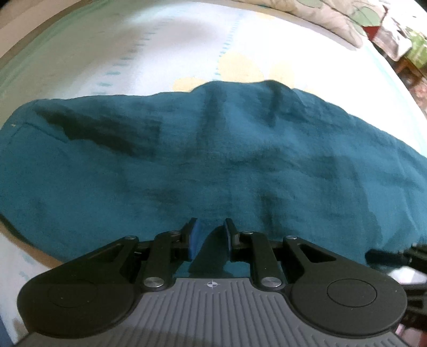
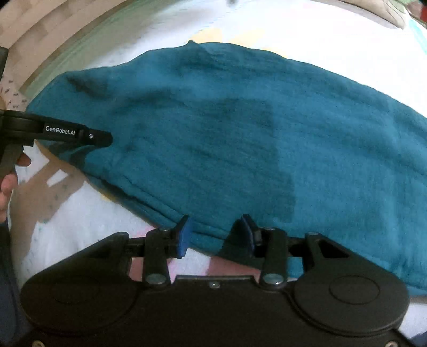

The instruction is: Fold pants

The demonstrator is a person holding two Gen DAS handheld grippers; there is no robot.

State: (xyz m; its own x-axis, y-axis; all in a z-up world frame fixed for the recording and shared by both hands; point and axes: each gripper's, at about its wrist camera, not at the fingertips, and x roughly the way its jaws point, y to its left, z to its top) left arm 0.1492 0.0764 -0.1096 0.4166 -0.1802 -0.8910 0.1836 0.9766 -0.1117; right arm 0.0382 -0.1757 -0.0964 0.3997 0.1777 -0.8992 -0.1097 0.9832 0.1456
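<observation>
The teal pants (image 1: 213, 160) lie folded in a long, wrinkled band across the white bed sheet (image 1: 160, 48). My left gripper (image 1: 210, 235) is open, hovering over the near edge of the cloth with nothing between its blue pads. The pants also fill the right wrist view (image 2: 226, 138). My right gripper (image 2: 216, 232) is open over the hemmed near edge of the pants, holding nothing. The left gripper's black body (image 2: 53, 133) enters that view from the left, above the pants' left end, with the person's hand (image 2: 10, 181) below it.
A patterned quilt (image 1: 333, 18) is bunched at the far right of the bed. The sheet has yellow patches (image 1: 240, 69) and dotted blue lines. The bed's edge and a pale wall (image 2: 40, 40) show at the upper left of the right wrist view.
</observation>
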